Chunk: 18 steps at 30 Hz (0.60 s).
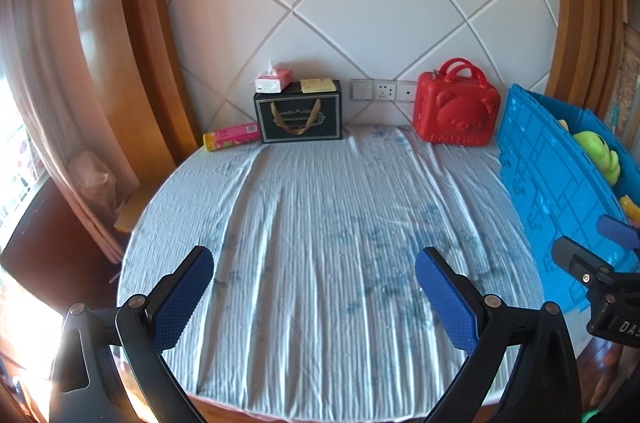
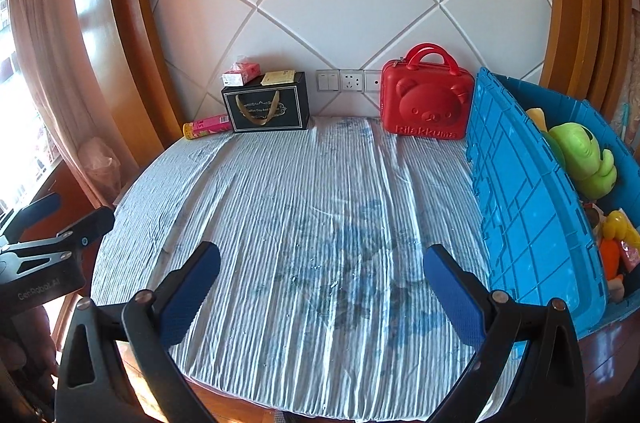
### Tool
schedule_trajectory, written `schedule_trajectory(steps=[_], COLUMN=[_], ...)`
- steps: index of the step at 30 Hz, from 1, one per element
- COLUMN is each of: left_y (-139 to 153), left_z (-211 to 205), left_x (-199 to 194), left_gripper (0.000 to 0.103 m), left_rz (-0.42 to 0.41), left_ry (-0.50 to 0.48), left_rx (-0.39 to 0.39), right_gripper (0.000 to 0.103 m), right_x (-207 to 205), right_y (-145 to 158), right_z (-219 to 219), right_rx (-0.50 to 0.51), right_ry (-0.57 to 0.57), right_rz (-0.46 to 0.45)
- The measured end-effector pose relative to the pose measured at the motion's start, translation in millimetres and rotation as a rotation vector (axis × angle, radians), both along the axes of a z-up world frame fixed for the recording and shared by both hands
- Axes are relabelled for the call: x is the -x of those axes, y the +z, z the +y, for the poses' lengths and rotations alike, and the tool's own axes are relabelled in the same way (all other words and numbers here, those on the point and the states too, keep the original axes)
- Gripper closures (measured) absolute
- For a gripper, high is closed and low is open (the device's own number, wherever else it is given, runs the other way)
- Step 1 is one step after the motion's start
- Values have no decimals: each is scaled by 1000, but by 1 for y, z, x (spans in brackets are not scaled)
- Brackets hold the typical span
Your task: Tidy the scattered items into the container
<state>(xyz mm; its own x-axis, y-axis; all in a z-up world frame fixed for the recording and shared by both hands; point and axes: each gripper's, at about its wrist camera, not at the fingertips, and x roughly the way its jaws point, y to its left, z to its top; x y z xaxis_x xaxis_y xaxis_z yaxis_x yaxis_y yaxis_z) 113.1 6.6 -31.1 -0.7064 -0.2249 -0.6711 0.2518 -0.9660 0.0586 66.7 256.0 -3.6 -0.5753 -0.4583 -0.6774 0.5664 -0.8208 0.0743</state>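
Note:
A blue plastic crate (image 2: 520,191) stands at the right edge of the table, and it also shows in the left wrist view (image 1: 548,183). Inside it lie a green plush toy (image 2: 584,155), a yellow toy (image 2: 618,227) and an orange toy (image 2: 610,255). My left gripper (image 1: 314,297) is open and empty, low over the striped cloth (image 1: 320,223). My right gripper (image 2: 320,293) is open and empty over the cloth, just left of the crate. Each gripper shows at the edge of the other's view.
At the back by the wall stand a black gift box (image 2: 268,107) with a tissue pack (image 2: 242,71) on top, a pink tube (image 2: 206,125) beside it, and a red bear case (image 2: 426,103). Wall sockets (image 2: 348,81) sit between them. A curtain (image 2: 44,83) hangs at the left.

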Motion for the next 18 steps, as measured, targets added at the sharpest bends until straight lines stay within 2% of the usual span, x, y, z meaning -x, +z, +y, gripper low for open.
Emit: schedule_trajectory(steps=[4, 13, 18], left_y=[-4, -3, 0], left_z=[-10, -12, -5], left_x=[-4, -7, -9], left_gripper=[1, 1, 1], left_rz=[-19, 15, 33], left_ry=[13, 16, 19], left_rx=[-21, -85, -50], right_gripper=[0, 0, 0], right_x=[-6, -11, -9], right_y=[-3, -2, -2], right_z=[-7, -10, -5], right_rx=[-11, -29, -31], right_ry=[11, 40, 32], right_rz=[-6, 8, 6])
